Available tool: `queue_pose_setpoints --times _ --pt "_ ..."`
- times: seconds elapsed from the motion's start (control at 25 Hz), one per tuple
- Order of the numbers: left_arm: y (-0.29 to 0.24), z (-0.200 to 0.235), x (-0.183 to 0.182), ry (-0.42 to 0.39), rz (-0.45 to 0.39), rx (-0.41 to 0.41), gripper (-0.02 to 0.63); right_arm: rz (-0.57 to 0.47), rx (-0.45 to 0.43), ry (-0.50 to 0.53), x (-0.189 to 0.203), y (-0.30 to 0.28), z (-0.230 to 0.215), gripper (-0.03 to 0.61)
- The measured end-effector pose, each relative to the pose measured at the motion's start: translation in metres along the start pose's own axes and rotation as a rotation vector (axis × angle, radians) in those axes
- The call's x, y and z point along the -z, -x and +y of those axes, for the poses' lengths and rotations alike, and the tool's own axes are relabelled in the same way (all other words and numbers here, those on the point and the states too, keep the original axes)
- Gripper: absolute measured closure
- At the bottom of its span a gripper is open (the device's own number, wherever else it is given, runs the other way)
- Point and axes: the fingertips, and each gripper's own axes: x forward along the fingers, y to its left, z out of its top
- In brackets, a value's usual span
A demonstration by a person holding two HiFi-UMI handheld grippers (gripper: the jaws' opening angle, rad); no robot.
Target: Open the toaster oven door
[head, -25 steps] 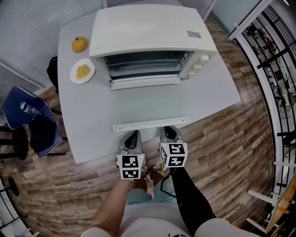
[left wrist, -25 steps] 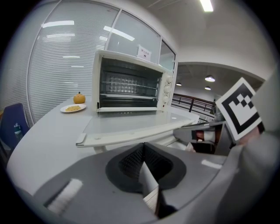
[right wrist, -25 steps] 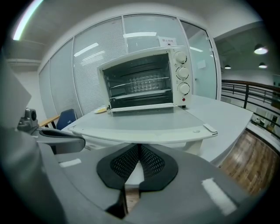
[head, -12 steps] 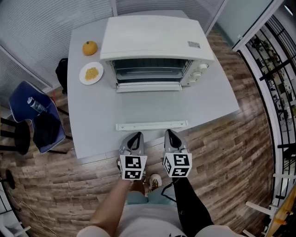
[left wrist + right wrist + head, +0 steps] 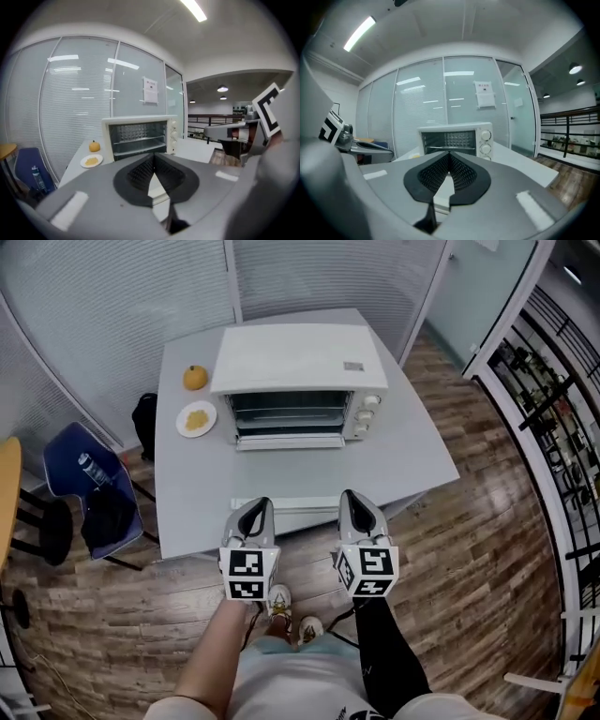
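Oven (image 5: 295,371) sits on the desk's (image 5: 403,456) far half. Left gripper (image 5: 255,510) and right gripper (image 5: 352,499) are at the desk's near edge, jaws together, empty. Risk: shut jaws just bump the handle, and a hard pull could drag the unbraced oven forward.

The oven (image 5: 295,371) fills the back middle of the table (image 5: 403,446), its mouth open. A plate (image 5: 197,418) and an orange (image 5: 194,377) sit by the back left corner. A white bar (image 5: 300,504) lies along the front edge. The right side has room.
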Motion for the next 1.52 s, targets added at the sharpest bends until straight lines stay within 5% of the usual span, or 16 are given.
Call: queue_pose_setpoints --times 0.44,0.76,1.52 --pt "0.066 -0.017 -0.090 -0.077 -0.128 -0.057 0.555 -0.137 -0.055 0.058 -0.098 0.066 -0.013 0.575" --pt "0.107 -0.048 -0.121 -0.118 -0.209 -0.047 0.555 -0.168 -0.080 0.075 -0.110 0.103 -0.011 0.575" --pt "0.123 -0.053 -0.135 -0.097 -0.234 -0.039 0.555 -0.191 -0.100 0.116 -0.123 0.121 -0.004 0.575"
